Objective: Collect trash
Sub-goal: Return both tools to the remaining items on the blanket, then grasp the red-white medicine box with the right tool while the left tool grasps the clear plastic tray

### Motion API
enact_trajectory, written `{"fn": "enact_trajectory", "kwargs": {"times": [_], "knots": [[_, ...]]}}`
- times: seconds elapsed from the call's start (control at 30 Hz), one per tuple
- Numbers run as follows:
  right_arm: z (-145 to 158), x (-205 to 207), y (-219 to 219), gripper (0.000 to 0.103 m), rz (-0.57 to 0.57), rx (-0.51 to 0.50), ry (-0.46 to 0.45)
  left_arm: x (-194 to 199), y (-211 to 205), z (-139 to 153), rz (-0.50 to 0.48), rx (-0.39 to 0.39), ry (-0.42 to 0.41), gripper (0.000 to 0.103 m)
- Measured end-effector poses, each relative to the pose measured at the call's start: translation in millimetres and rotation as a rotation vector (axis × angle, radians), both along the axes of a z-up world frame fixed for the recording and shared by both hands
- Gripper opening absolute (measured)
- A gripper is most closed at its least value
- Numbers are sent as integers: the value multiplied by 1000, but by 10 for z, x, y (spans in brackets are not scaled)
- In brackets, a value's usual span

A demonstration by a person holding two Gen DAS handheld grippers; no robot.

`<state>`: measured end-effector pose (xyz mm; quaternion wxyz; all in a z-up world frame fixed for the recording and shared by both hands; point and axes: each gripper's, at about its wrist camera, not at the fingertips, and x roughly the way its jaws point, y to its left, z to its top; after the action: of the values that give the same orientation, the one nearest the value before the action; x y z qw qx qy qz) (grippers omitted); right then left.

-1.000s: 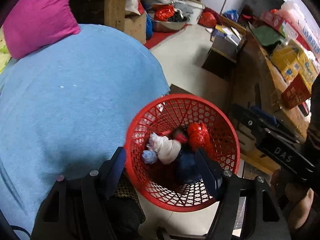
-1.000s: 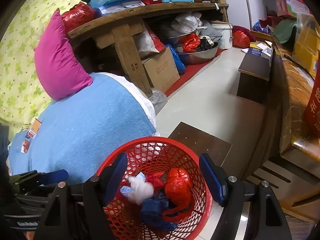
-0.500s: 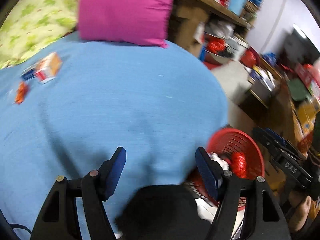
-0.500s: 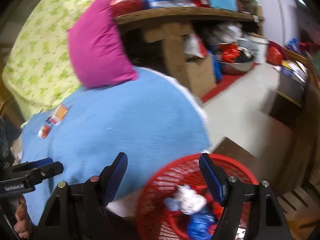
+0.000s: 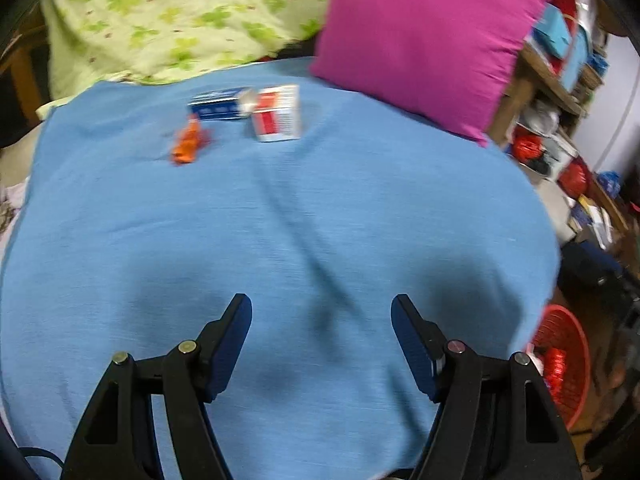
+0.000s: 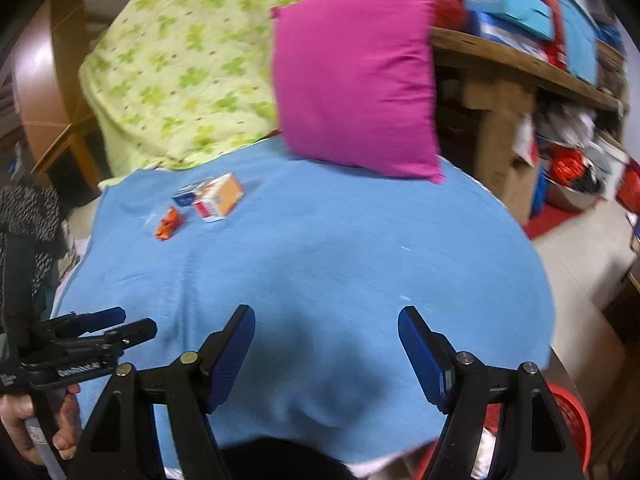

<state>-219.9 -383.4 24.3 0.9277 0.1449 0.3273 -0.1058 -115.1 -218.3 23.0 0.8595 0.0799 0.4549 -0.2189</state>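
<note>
Three pieces of trash lie at the far side of the blue cloth (image 5: 280, 220): an orange crumpled wrapper (image 5: 188, 143), a blue-and-white box (image 5: 220, 104) and a red-and-white box (image 5: 278, 114). They also show in the right wrist view: wrapper (image 6: 169, 222), red-and-white box with an orange side (image 6: 218, 197). My left gripper (image 5: 322, 334) is open and empty over the near cloth, and it also shows at the left of the right wrist view (image 6: 102, 328). My right gripper (image 6: 326, 346) is open and empty. The red mesh basket (image 5: 568, 364) with trash in it stands on the floor at the lower right.
A magenta pillow (image 5: 424, 36) leans at the back right of the cloth. A green-patterned quilt (image 5: 180, 16) lies behind. Wooden shelves (image 6: 520, 64) with boxes and bags stand to the right, with pale floor (image 6: 580, 256) below them.
Both grippers have swung up and left from over the red basket to face the blue cloth. The boxes and wrapper have come into view; the basket has slid to the lower right edge.
</note>
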Motion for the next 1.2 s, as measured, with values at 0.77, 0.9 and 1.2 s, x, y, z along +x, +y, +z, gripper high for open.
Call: {"fn": "enact_trajectory", "kwargs": {"times": [0.77, 0.9, 1.2], "knots": [[-103, 2354, 1311, 78, 159, -163, 50, 707, 1171, -377, 309, 72, -118, 73], [-171, 2693, 1362, 78, 141, -193, 65, 747, 1253, -360, 352, 60, -125, 73], [-369, 3166, 1326, 77, 80, -217, 99, 873, 1406, -400, 424, 11, -88, 73]]}}
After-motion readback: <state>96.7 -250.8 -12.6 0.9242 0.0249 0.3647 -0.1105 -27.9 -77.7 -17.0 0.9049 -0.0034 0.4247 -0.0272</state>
